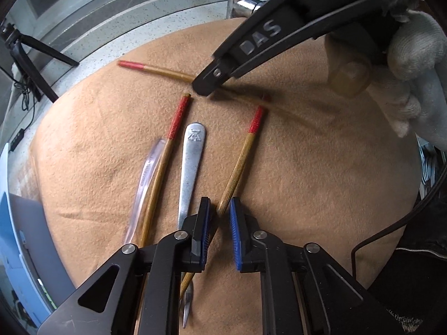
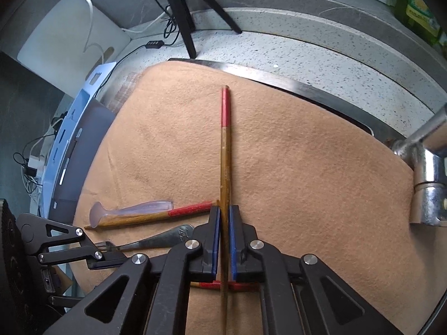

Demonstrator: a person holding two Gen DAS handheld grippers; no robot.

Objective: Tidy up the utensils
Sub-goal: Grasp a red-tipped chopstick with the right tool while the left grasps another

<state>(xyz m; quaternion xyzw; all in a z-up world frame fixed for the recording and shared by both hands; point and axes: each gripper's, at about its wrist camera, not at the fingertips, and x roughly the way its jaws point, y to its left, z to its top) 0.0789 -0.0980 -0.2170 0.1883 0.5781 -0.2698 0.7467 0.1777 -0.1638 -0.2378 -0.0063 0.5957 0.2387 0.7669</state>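
R gripper (image 2: 222,240) clamped on chopstick (image 2: 225,150), held over mat (image 2: 307,181). L gripper (image 1: 217,229) open, straddling 2nd stick (image 1: 240,162) by fork (image 1: 191,167). Pairing step; next: lay it parallel.

Matt fuzzy tan cloth (image 1: 307,195); varnished wooden chopstick (image 2: 224,153); dull scuffed metal fork (image 1: 191,167); translucent plastic spoon (image 1: 145,178).
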